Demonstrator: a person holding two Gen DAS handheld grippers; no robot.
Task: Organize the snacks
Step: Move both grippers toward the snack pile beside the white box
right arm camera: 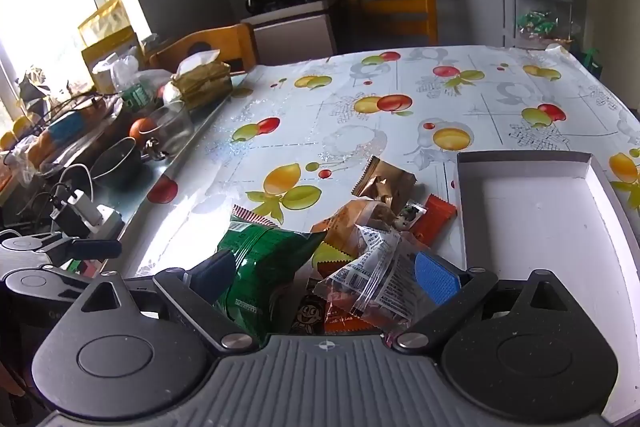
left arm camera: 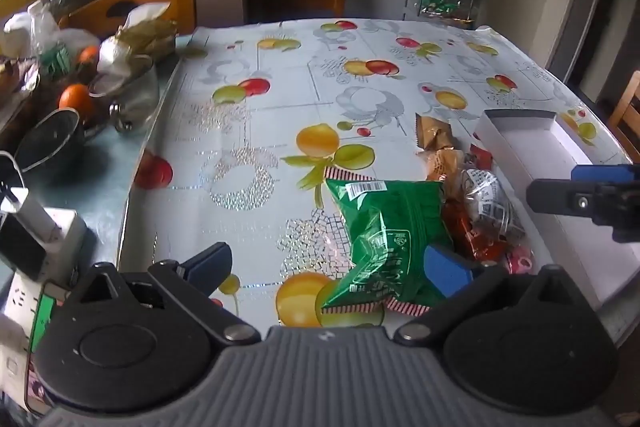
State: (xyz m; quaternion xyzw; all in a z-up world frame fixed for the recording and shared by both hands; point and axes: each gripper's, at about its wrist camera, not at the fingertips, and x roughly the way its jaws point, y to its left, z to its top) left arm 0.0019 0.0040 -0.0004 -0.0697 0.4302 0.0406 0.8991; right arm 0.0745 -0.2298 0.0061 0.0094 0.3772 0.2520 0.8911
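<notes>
Desk (left arm camera: 280, 107) under a fruit-print cloth. Snacks lie in one loose heap near the front edge, just left of an empty white box (right arm camera: 540, 227).

Heap: green bag (left arm camera: 384, 227) on the left side, largest item. Clear printed packet (right arm camera: 376, 267) lies on top toward the right. Gold wrapper (right arm camera: 384, 183) at the far side, orange-red bar (right arm camera: 436, 215) touching the box's left wall or just beside it; cannot tell which. More small wrappers underneath, partly hidden.

Left gripper (left arm camera: 328, 263): jaws wide, nothing between the pads. It hangs tilted down over the green bag, right fingertip overlapping the bag's lower right corner in its own view; contact unclear.

Right gripper (right arm camera: 326, 275): jaws wide, holding nothing, poised over the clear packet and the green bag's right edge.

Nothing in the box yet; sorting looks barely begun.

Risks, as judged:
- Both grippers hover over the same heap, close together. Reaching at once could knock fingers together.
- Packets overlap. Closing on the clear packet may catch a wrapper below and drag the pile.
- Green bag is puffy and slick; a pinch on the air-filled body may slip or burst it. The crimped seam seems safer.
- Box is light card; a bag pushed against its wall could slide it away.
</notes>
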